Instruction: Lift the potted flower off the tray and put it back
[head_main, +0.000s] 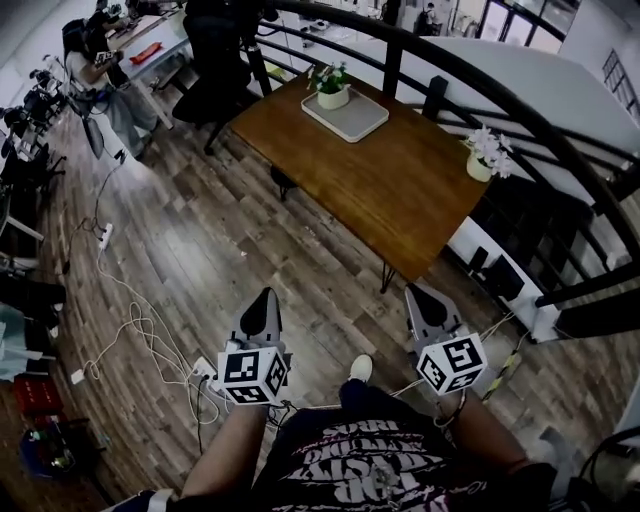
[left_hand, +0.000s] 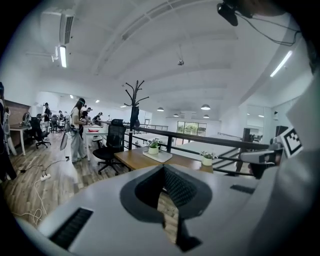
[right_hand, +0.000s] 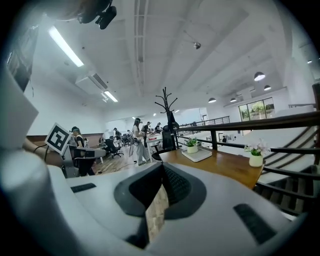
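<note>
A potted flower (head_main: 332, 90) in a white pot stands on a pale tray (head_main: 350, 120) at the far end of a wooden table (head_main: 400, 200). It also shows in the left gripper view as the pot (left_hand: 154, 148) on the tray (left_hand: 159, 156), and in the right gripper view as the pot (right_hand: 192, 147) on the tray (right_hand: 199, 155). My left gripper (head_main: 264, 297) and right gripper (head_main: 421, 293) hang over the wood floor, well short of the table. Seen along its own jaws, the left gripper (left_hand: 162, 168) is shut and empty, and so is the right gripper (right_hand: 161, 168).
A second white-flowered pot (head_main: 483, 160) stands at the table's right edge beside a dark railing (head_main: 530, 120). A black office chair (head_main: 215, 85) sits beyond the table's left corner. Cables and a power strip (head_main: 120, 320) lie on the floor at left. People work at desks (head_main: 100, 65).
</note>
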